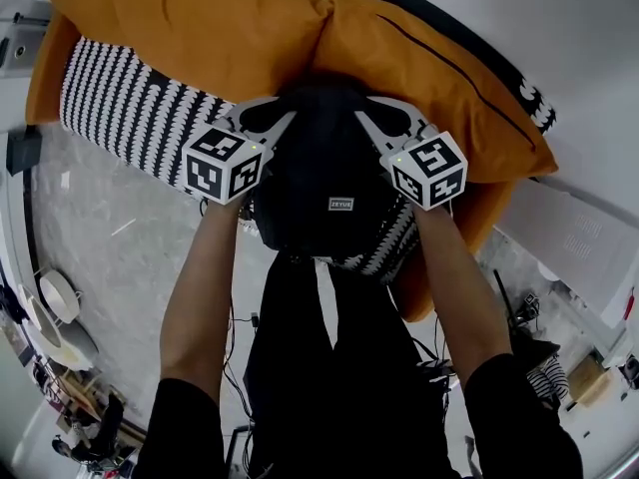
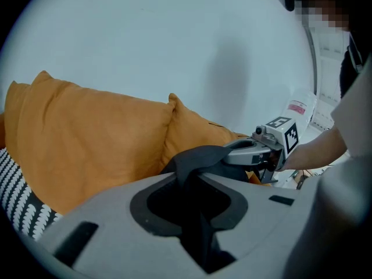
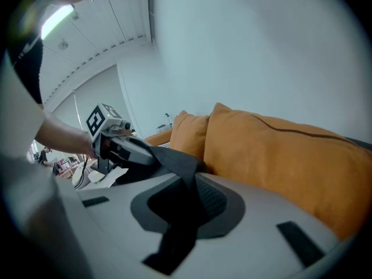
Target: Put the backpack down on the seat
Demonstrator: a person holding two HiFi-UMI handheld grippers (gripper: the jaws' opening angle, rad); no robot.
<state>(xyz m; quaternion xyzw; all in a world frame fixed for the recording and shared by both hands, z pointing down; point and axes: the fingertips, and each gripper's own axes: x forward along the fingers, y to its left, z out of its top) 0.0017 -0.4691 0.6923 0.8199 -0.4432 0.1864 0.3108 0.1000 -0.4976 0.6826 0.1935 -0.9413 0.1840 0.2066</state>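
Observation:
The black backpack sits on the black-and-white patterned seat of a sofa, leaning against the orange back cushions. My left gripper and right gripper flank its top. In the left gripper view a black strap runs loosely through my left gripper, whose jaws stand a little apart. In the right gripper view my right gripper is shut on the other black strap. Each view shows the opposite gripper just across the bag's top.
An orange cushion and a pale wall stand behind the bag. The person's dark-trousered legs stand against the sofa's front edge. White bowls and cables lie on the grey floor at left, clutter at right.

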